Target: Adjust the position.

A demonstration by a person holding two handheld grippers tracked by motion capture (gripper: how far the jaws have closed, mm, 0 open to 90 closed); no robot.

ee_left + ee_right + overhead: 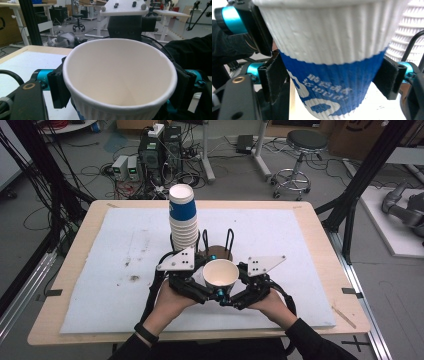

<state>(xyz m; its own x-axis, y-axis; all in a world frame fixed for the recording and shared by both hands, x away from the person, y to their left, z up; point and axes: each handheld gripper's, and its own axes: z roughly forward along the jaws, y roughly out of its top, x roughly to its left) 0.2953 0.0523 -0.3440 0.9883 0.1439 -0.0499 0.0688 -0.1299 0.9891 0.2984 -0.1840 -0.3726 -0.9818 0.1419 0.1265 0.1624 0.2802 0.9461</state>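
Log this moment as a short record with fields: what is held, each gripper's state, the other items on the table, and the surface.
held item: single paper cup, white ribbed top, blue printed lower band, mouth up, empty
left gripper: pads press the cup near its rim
right gripper: pads press the cup's blue band
cup height: lifted off the mat, between both grippers
other items: tall stack of cups behind; black wire holder beside the stack
surface: white mat on a wooden table
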